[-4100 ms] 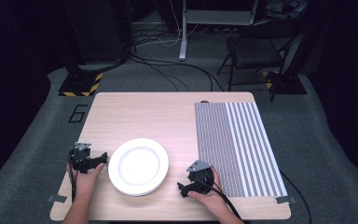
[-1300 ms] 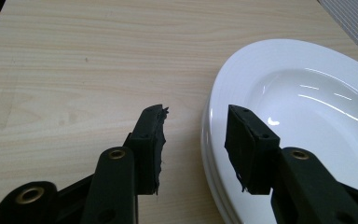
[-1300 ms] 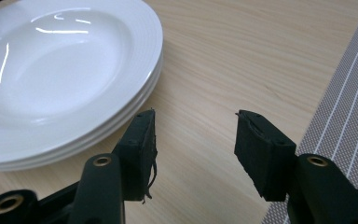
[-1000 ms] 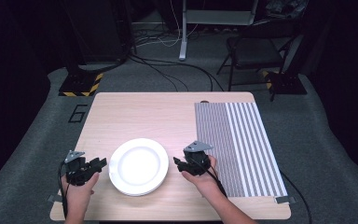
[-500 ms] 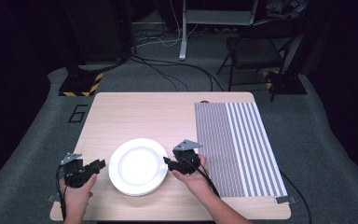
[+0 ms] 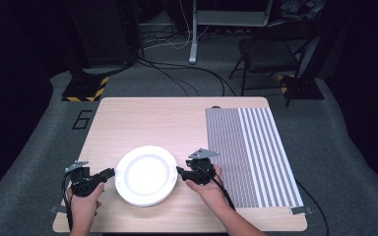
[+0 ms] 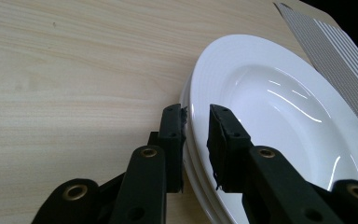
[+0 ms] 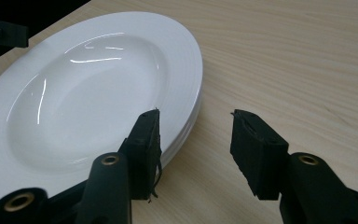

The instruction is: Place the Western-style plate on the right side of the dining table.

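I see the stack of white plates (image 6: 146, 175) in the lower middle of the high view, resting on the pale wooden surface (image 6: 147, 123), with my two grippers on either side of it. In the left gripper view the stack (image 7: 279, 121) fills the right half of the frame, and I can make out layered rims one under another at its near edge.

My left gripper (image 6: 109, 172) sits at the lower left of the high view, its tips at the left rim of the stack. In its own view (image 7: 196, 140) the fingers (image 7: 172, 135) have just been closing and now stand narrow, one on each side of the top plate's rim. A thin gap shows between the pads and the rim, so I cannot tell whether they press on it.

My right gripper (image 6: 181, 170) is just right of the stack in the high view, its tips at the right rim. In its own view (image 8: 196, 149) the fingers (image 8: 256, 149) stand fairly wide: the one at the left of the frame lies over the rim of the plates (image 8: 93, 88), while the other hangs over bare wood beside the stack, with nothing gripped between them.

A grey striped mat (image 6: 248, 152) covers the right part of the surface in the high view, well apart from the plates
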The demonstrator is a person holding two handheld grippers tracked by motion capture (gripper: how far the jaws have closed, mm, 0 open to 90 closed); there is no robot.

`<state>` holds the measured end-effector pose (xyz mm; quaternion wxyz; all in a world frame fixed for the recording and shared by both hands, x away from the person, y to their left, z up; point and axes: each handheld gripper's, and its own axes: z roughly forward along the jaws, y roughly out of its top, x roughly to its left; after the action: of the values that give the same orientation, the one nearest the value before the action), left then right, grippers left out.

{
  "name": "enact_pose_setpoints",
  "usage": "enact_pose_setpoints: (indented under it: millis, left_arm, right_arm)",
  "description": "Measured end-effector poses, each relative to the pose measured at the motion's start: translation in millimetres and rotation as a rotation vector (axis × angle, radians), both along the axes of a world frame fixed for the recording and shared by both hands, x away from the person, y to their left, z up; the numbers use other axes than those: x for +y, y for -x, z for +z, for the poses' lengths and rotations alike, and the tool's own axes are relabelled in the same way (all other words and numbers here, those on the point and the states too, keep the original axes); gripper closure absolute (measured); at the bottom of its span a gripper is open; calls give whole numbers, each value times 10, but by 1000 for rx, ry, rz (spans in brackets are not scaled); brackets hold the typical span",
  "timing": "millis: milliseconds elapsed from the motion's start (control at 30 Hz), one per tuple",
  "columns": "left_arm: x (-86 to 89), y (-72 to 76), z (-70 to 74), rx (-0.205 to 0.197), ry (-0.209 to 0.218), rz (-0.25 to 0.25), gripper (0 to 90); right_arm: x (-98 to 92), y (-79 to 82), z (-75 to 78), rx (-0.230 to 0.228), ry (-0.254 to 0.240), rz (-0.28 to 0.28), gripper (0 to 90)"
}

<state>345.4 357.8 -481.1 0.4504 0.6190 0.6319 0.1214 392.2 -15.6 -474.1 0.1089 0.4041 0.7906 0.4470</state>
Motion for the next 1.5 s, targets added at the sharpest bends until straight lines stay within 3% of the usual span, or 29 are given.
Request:
enact_pose_setpoints:
  millis: [467, 733, 833, 933, 1233, 1400, 1500]
  left_arm:
    - [-18, -21, -37, 27, 28, -29, 815]
    - [-25, -17, -32, 27, 12, -38, 827]
    - [-54, -23, -38, 29, -26, -47, 832]
    - [-65, -21, -33, 29, -35, -46, 833]
    - [-58, -23, -42, 28, -24, -45, 834]
    - [-58, -22, -42, 29, -21, -44, 834]
    - [-57, -23, -43, 29, -19, -43, 834]
  right_arm:
    - [5, 9, -19, 41, -27, 4, 515]
    - [34, 27, -44, 57, -38, 19, 509]
    - [62, 36, -64, 67, -46, 30, 499]
    - [70, 36, -72, 71, -48, 36, 497]
    - [131, 61, -129, 126, -72, 56, 494]
    - [149, 66, -147, 122, -73, 57, 487]
    - [154, 58, -179, 155, -84, 70, 493]
